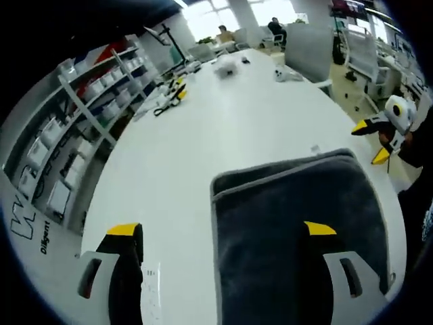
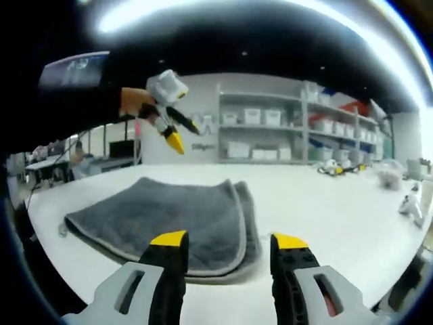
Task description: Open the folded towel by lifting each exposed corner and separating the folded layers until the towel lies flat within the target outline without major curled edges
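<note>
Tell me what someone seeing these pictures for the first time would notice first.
The folded grey towel stands out first, lying on the white table just ahead of both grippers, its layers still stacked. Next come the yellow-tipped jaws: the left gripper hangs open over the towel's near edge, and the right gripper is open too, low at the towel's edge. Shelves of white bins line the wall behind.

Each tool point(image 2: 229, 245) — grey body, black jaws — yellow tips; dark sleeve point(image 2: 64, 112).

Left gripper view: high over the towel point(image 1: 298, 223), looking down the long table point(image 1: 223, 128). Right gripper view: low, near the table's edge, facing the shelves point(image 2: 284, 128). Shared: towel and table.
</note>
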Demonstrator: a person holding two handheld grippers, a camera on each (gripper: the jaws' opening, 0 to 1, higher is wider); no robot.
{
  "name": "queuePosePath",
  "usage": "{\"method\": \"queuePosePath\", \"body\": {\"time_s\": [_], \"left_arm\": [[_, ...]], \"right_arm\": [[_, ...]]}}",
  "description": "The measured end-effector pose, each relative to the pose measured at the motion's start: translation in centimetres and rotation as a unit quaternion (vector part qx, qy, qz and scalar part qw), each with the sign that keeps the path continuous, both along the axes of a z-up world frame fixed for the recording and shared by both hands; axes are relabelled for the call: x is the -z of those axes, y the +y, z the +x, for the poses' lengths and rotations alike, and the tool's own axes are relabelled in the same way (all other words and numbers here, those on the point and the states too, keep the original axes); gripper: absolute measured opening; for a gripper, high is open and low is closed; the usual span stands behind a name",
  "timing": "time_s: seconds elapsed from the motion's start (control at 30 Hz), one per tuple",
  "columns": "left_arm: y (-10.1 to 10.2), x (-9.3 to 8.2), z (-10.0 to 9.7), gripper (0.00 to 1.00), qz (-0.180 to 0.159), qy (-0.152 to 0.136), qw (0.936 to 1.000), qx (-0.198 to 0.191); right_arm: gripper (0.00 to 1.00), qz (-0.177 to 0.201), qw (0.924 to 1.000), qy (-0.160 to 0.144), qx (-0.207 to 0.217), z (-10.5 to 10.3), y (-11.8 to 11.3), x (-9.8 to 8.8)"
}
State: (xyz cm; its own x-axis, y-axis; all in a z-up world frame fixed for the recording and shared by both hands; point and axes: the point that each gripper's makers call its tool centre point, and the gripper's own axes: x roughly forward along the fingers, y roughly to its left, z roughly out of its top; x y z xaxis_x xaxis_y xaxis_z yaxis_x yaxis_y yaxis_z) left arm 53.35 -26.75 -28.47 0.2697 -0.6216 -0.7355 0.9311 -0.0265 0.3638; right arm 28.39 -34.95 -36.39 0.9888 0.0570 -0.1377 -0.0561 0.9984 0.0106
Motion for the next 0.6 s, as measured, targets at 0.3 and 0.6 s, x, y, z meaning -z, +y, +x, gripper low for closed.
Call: {"method": "queuePosePath", "body": {"time_s": [0.3, 0.6], "left_arm": [[-1.8, 1.6, 1.5, 0.89, 0.069, -0.085, 0.9883, 0.106], [-4.7, 3.0, 2.4, 0.85, 0.054, -0.030, 0.9947, 0.083]], "right_arm": [[0.40, 0.016, 0.9999, -0.003, -0.006, 0.6, 0.4, 0.0], [0.37, 0.033, 0.9995, -0.001, -0.001, 0.5, -0.4, 0.5]]}}
